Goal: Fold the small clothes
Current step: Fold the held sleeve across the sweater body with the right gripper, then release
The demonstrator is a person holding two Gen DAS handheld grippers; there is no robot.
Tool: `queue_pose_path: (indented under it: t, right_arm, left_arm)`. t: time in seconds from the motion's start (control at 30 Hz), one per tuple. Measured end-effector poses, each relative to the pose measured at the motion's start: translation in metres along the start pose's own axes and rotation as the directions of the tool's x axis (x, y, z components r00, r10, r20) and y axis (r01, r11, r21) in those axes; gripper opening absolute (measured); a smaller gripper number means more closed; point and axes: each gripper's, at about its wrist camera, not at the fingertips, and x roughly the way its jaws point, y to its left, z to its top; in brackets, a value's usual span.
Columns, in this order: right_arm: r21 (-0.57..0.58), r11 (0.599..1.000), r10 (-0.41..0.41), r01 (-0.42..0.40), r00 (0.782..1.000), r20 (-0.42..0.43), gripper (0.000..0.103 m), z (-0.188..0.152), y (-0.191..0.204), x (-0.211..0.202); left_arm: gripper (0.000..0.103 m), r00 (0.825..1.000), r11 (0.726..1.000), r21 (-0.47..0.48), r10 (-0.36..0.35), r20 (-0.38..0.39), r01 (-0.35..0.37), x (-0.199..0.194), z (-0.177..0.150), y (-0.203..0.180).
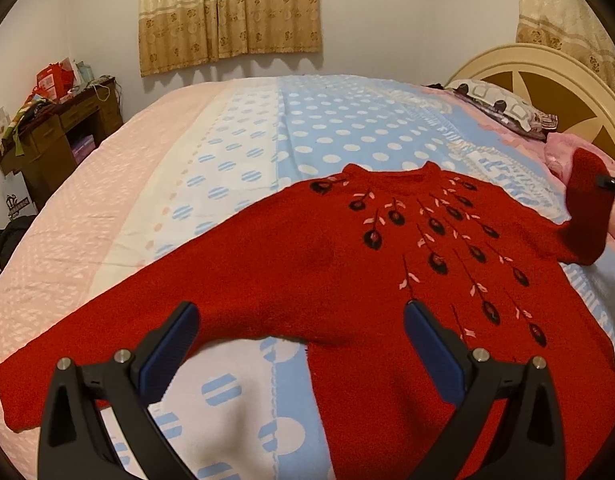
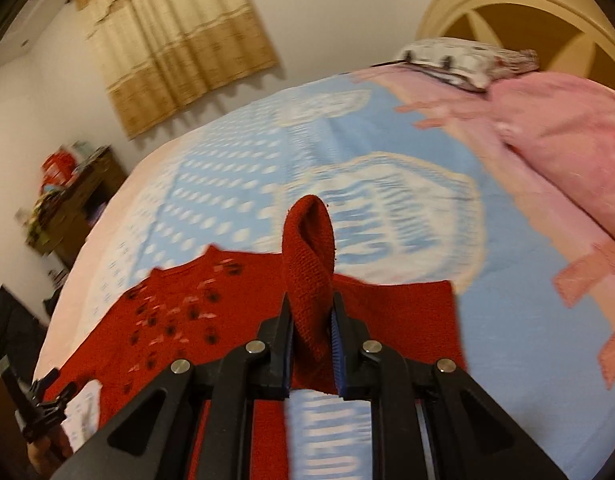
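Two grippers: both were in view, each over the bed point(image 1: 107, 184).
Sweater: a red sweater point(image 1: 347, 264) lay flat across the middle and lower part of the left wrist frame, on the blue dotted blanket point(image 1: 347, 120).
Left gripper: the left gripper point(image 1: 301, 332) stood wide apart at bottom centre, holding nothing.
Right gripper: the right gripper point(image 2: 312, 336) was clamped on the sweater's sleeve point(image 2: 309, 264), which stood up at frame centre.
Headboard: a cream headboard point(image 1: 547, 76) sat at upper right.
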Motion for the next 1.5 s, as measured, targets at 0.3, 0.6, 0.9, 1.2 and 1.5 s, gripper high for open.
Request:
queue_pose_path:
  t: [0.3,0.6,0.9,1.2,1.5]
  right_arm:
    - [-0.085,0.991,0.095,-0.102,0.993,-0.075,0.015,-0.027,0.077,0.043]
    - [-0.141,0.971,0.173,-0.196,0.972,-0.159,0.016,-0.071,0.133,0.087]
    - [-0.106,0.953,0.259,-0.284,0.945,-0.200,0.071,-0.092,0.118,0.078]
    - [-0.213,0.973,0.079,-0.086,0.996,-0.038,0.071,-0.106,0.066,0.025]
    - [-0.170,0.983,0.076,-0.064,0.995,0.069,0.072,-0.124,0.020,-0.004]
  left_arm:
    - [0.103,0.999,0.999,0.018,-0.039,0.011,0.039,-0.004,0.005,-0.010]
    - [0.103,0.993,0.993,-0.019,-0.116,0.006,0.116,-0.004,0.018,-0.015]
    - [0.103,0.976,0.977,-0.013,-0.215,-0.021,0.214,0.004,0.025,-0.046]
    - [0.097,0.964,0.970,0.037,-0.236,-0.126,0.242,0.029,0.030,-0.108]
    - [0.038,0.925,0.962,0.057,-0.238,-0.295,0.266,0.091,0.019,-0.160]
